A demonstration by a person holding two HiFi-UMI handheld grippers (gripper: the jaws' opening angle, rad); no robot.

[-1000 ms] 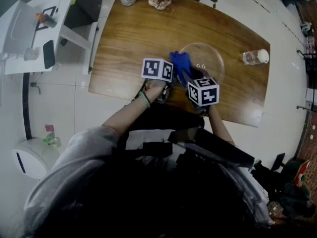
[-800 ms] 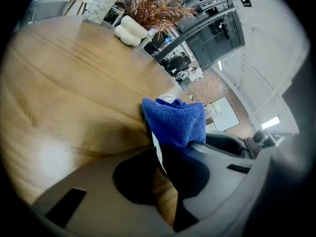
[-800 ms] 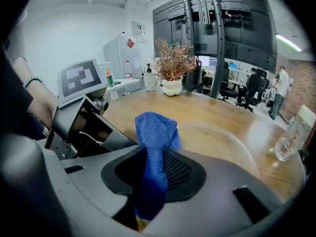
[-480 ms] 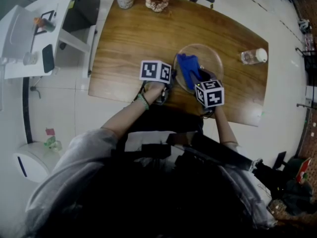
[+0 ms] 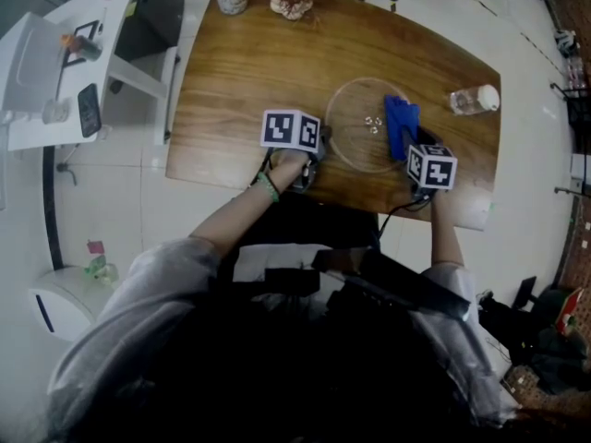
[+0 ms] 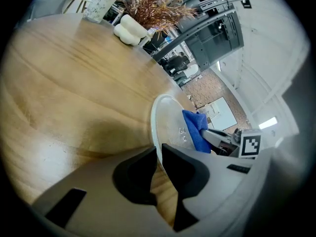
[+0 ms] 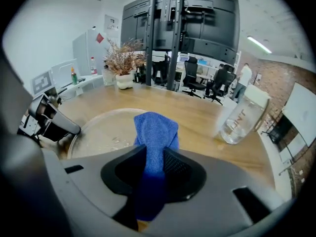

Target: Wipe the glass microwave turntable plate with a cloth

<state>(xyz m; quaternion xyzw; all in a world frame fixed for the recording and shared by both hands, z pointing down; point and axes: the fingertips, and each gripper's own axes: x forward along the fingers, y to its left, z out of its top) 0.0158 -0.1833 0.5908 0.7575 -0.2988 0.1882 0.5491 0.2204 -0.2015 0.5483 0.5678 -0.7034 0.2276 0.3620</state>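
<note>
Office: swivel chairs [image 7: 216,86], meeting table [image 5: 259,63]

Head view: even overhead indoor light, no hard glare. Table [image 5: 249,72] is well exposed; the person's dark clothing [image 5: 277,367] goes near-black. Left gripper view: heavy fisheye with black vignette corners. Wood is washed out far ahead-left of the left gripper [image 6: 158,154], with a soft dark shadow just left of its jaws. Plate [image 6: 165,117] rim reads pale. Right gripper view: same barrel warp. Ceiling strip light [image 7: 257,44] is up-right of the right gripper [image 7: 154,154]. Bottle [image 7: 242,115] to its right is soft. Cloth [image 7: 155,130] darkens into shadow between the jaws.
</note>
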